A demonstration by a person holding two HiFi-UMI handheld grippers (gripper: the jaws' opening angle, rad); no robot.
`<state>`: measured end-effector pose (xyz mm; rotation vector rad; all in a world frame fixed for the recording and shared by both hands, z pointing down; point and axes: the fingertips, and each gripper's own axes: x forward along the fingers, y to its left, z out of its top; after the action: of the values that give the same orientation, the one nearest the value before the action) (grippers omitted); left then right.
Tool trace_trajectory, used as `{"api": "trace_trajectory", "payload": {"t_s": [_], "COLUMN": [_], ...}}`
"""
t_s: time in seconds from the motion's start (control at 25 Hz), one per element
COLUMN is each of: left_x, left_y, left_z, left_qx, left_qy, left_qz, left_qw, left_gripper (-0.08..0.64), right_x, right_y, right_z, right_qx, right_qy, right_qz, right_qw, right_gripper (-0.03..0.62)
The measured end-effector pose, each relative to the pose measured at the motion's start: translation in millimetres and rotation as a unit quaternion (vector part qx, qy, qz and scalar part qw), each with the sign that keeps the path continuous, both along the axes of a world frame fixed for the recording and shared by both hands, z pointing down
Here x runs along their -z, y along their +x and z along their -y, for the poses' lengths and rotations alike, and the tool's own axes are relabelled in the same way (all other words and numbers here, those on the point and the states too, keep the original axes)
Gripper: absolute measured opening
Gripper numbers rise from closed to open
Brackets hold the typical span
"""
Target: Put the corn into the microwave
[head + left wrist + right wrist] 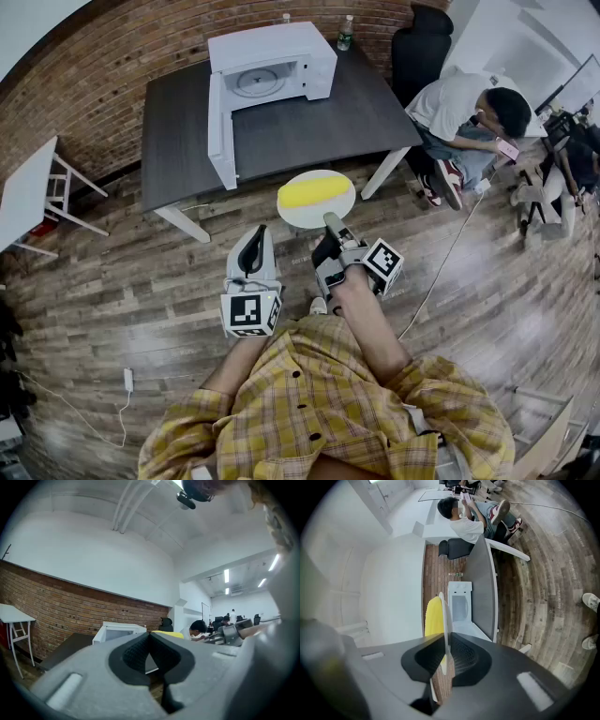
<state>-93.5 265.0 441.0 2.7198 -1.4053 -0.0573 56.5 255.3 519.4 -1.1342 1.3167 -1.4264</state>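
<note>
Right claw is clamping the plate rim; the corn, lying crosswise, is sitting lower in frame than the open microwave; left claw is staying out of it, closed and empty.

Plate rim: the edge of the plate farthest from the microwave lies covered by the right tongs clamped on it. In the right gripper view the plate is edge-on, so its face is unseen.
Corn: in the right gripper view the corn is partly behind the plate and a pad.
Microwave base: in the left gripper view it is hidden behind the left tongs.
Bottle: the bottle stands on the surface behind the microwave; its label is too small to read.
Small white table: the small white table, far left of the microwave, is cut off by the picture's edge.
Figures: the figures, right of the microwave, are too small to tell.
</note>
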Motion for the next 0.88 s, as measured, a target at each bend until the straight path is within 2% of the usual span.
{"api": "trace_trajectory", "payload": {"t_s": [0.4,0.68,0.88], "left_x": [-8,-21,-30], "left_y": [2,26,45], "left_z": [7,12,19], "left_qx": [0.01,0.014,0.03], "left_qy": [0.001,0.003,0.0], "left_qz": [0.007,0.025,0.042], "left_qw": [0.9999,0.9996,0.9987], "left_gripper": [-0.002,-0.002,-0.002], "right_x": [-6,-14,-29], "right_y": [3,29,49], "right_z": [7,23,34], "right_qx": [0.011,0.049,0.069], "right_qy": [0.0,0.012,-0.001], "right_qz": [0.005,-0.01,-0.001], "right_qw": [1.0,0.999,0.998], "right_gripper": [0.035,0.032,0.032]}}
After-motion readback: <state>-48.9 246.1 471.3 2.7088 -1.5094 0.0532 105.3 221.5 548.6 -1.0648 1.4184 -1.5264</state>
